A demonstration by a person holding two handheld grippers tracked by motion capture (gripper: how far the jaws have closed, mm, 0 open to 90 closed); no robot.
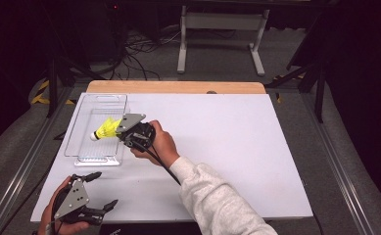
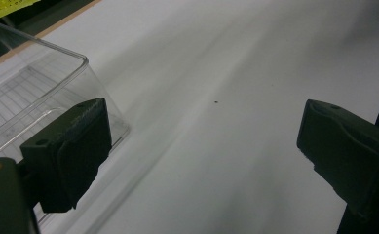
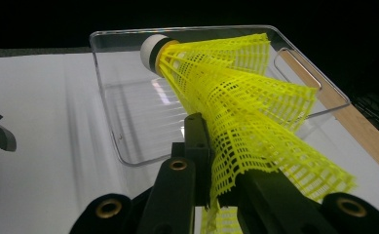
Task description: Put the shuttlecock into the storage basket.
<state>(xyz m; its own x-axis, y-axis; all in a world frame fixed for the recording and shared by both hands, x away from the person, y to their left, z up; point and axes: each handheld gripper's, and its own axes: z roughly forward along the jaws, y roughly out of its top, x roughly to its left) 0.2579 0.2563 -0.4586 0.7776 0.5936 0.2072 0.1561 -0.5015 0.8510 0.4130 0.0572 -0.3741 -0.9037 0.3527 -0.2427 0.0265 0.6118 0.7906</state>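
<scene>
Shuttlecock (image 1: 106, 129) is sitting clamped in the right gripper (image 1: 123, 128) above the tray (image 1: 83, 117), which is lying at the table's (image 1: 227, 147) left; left gripper (image 1: 105, 191) is hovering nearer the front edge.

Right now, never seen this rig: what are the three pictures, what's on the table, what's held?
No robot here: a person holds a handheld two-jaw gripper in each hand. The high view looks down on the white table. The other two views come from cameras riding on each gripper. A clear plastic tray sits at the table's left. The right gripper pinches the skirt of a yellow shuttlecock over the tray, its white cork pointing away. The left gripper rests near the table's front edge, jaws wide apart, holding nothing.
</scene>
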